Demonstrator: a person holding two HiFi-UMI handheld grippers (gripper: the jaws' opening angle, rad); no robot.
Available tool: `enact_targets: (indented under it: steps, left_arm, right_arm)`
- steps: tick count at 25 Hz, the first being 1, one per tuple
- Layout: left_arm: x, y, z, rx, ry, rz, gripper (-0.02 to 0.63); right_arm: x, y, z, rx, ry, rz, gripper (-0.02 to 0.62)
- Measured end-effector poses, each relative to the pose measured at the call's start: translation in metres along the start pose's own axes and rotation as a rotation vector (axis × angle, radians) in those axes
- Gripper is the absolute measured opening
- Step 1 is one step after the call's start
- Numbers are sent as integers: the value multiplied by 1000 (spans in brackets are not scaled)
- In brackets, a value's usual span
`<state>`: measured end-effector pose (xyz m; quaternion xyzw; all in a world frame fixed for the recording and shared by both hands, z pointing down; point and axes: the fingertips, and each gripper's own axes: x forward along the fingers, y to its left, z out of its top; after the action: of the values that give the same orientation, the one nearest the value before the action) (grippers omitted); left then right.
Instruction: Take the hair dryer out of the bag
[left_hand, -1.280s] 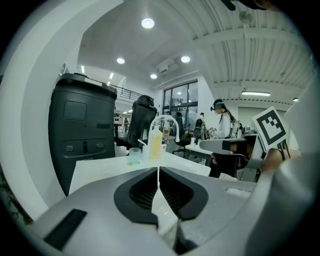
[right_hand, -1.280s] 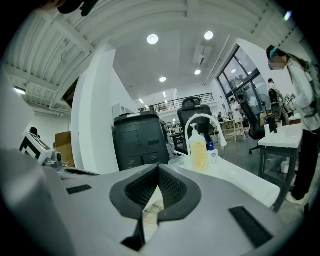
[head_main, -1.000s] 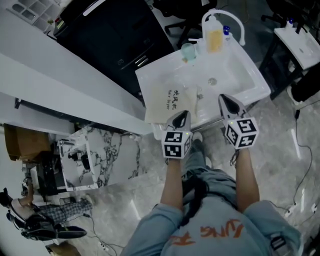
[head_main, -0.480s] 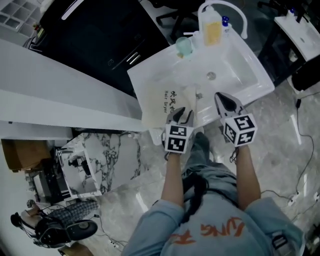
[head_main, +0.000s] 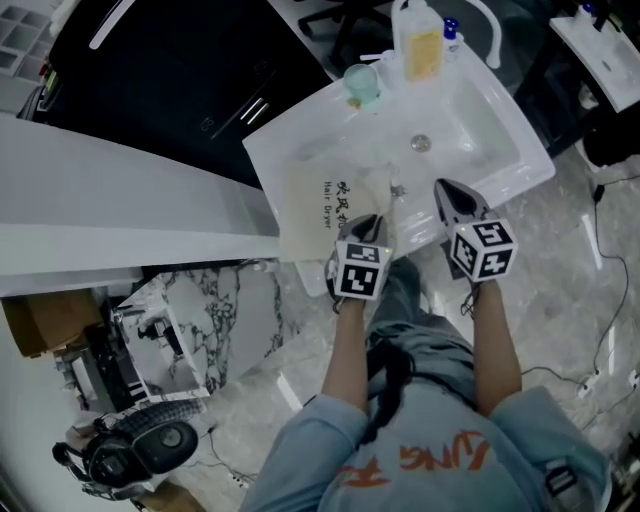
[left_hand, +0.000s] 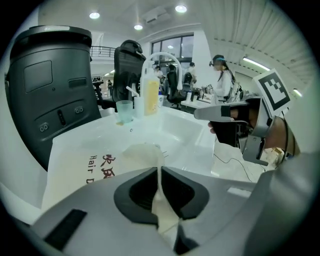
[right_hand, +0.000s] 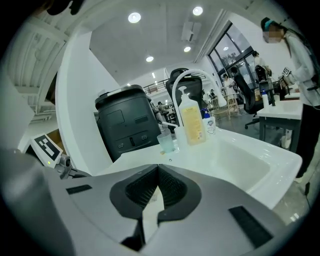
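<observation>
Head view: the bag (head_main: 320, 205) is lying flat on the left ledge of the sink (head_main: 480, 140). Its long axis is running from the sink's far side toward the person, and its print is running the same way. The dryer is hiding inside, so its heading cannot be told. The left claw (head_main: 362, 232) is reaching onto the bag's near right corner. The right claw (head_main: 452, 197) is hovering over the sink's near edge, apart from the bag. A bottle (head_main: 420, 45) and a cup (head_main: 362, 85) are standing at the far rim.

Left gripper view: the left claw (left_hand: 159, 170) has just been closing and is pinching a raised cream fold of the bag (left_hand: 85, 155) between its pads.

Right gripper view: the right claw (right_hand: 158, 167) is sitting with its jaws pressed together, gripping nothing, and is pointing across the sink (right_hand: 240, 155) toward the bottle (right_hand: 191, 122) and cup (right_hand: 167, 141)
</observation>
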<state>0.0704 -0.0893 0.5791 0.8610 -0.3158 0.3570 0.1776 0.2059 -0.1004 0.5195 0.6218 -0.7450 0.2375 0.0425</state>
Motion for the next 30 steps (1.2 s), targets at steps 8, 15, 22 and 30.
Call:
enact_targets:
  steps: [8,15,22,30]
  left_arm:
    - [-25,26,11,-138,-132,4,14]
    - [-47,52,12,-220,-216,45,14]
    - [-59,75,14,-258,-256,73,14]
    - [-63,89,12,-273,-259,58,15]
  right_arm:
    - [25,24,-13,-15,47,64,0]
    - [42,48,-26,-100,104,113,2]
    - [59,76,-35,-222,168,205,59]
    - [101,122,-65,-484,310,409,155]
